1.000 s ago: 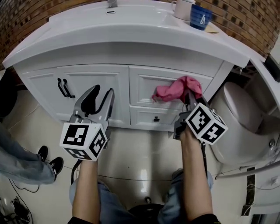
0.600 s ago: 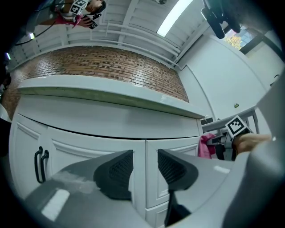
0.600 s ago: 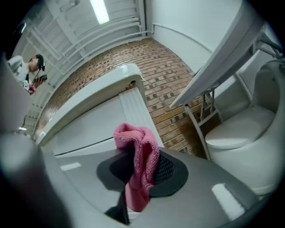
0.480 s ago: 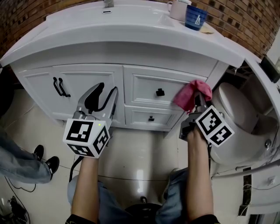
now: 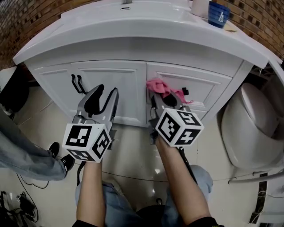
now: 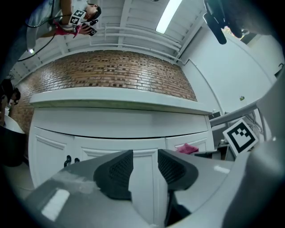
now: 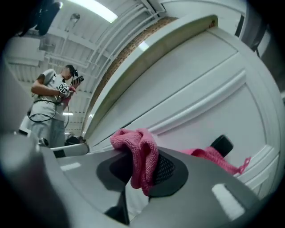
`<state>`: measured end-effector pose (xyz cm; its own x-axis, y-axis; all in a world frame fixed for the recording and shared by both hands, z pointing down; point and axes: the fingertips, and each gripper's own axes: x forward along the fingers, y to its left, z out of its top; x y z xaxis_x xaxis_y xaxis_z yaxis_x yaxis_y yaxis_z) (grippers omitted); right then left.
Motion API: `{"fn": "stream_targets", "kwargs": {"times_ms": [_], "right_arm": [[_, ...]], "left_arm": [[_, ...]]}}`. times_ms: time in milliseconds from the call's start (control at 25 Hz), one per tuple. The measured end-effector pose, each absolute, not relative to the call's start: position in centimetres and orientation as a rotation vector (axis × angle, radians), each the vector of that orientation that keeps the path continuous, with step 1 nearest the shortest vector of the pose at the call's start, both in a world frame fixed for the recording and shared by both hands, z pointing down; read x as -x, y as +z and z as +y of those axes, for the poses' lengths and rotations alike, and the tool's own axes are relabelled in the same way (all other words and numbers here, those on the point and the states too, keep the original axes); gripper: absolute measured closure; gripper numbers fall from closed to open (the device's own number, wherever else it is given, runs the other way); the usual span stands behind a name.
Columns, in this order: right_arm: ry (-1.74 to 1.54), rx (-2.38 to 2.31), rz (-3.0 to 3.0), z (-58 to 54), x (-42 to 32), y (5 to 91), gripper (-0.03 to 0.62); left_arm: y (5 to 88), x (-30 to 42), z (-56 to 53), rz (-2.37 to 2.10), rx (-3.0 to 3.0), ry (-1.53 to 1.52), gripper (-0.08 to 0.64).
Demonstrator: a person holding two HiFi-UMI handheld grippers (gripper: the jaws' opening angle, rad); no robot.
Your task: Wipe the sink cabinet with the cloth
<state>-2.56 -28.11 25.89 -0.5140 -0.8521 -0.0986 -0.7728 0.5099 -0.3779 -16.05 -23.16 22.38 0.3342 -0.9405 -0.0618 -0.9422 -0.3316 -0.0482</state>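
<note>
**Sink cabinet** [image 5: 111,84]: white, panelled. Double doors on the left with a pair of black door handles [image 5: 76,83]. Drawers on the right, the upper one with a black knob [image 5: 185,91]. It stands under a white counter [image 5: 133,33] against a brick wall [image 5: 17,22].

**Cloth** [image 5: 159,86]: pink, bunched. It is clamped in the right gripper [image 5: 163,98], whose jaws are closed on a fold of it. It is held at the left end of the upper drawer front, just left of the knob, and a loose tail trails toward the knob. Whether it presses on the panel cannot be told.

**Left gripper** [image 5: 106,91]: jaws apart, with nothing between them. It is raised in front of the right-hand door, near it but not touching.

**On the counter, far right corner:** a blue cup [image 5: 218,14], with a white cup [image 5: 200,6] just beside it.

**Right of the cabinet:** a white toilet [image 5: 250,124].

**Floor** [image 5: 133,150]: pale glossy tile.

**At the left edge:** a second person's trouser leg [image 5: 22,155] and dark shoe [image 5: 62,160].
</note>
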Motion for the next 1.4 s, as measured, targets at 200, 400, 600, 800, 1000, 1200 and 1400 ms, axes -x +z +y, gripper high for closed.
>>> {"fn": "stream_targets", "kwargs": {"times_ms": [200, 400, 600, 800, 1000, 1200, 1400], "right_arm": [[-0.459, 1.255, 2.557, -28.2, 5.2, 27.0, 0.525], [-0.479, 1.488, 2.435, -28.9, -1.2, 26.9, 0.523], [-0.396, 1.664, 2.397, -28.3, -8.5, 25.8, 0.523], [-0.371, 1.886, 2.263, -27.7, -17.1, 25.9, 0.523], [-0.479, 2.017, 2.079, -26.9, -23.7, 27.4, 0.523], [-0.499, 1.908, 2.110, -26.1, -21.1, 26.8, 0.522], [-0.511, 1.554, 2.407, -26.2, -7.8, 26.8, 0.522]], "left_arm": [[22.3, 17.8, -23.0, 1.818, 2.487, 0.058, 0.391], [22.1, 16.9, -23.4, 1.797, 2.510, 0.086, 0.391], [22.0, 14.4, -24.1, 1.741, 2.551, 0.113, 0.391], [22.2, 12.2, -24.8, 1.695, 2.579, 0.118, 0.391], [22.8, 11.1, -25.3, 1.686, 2.598, 0.106, 0.391], [22.4, 10.7, -24.9, 1.668, 2.593, 0.105, 0.391], [22.2, 11.8, -24.4, 1.694, 2.560, 0.082, 0.391]]}}
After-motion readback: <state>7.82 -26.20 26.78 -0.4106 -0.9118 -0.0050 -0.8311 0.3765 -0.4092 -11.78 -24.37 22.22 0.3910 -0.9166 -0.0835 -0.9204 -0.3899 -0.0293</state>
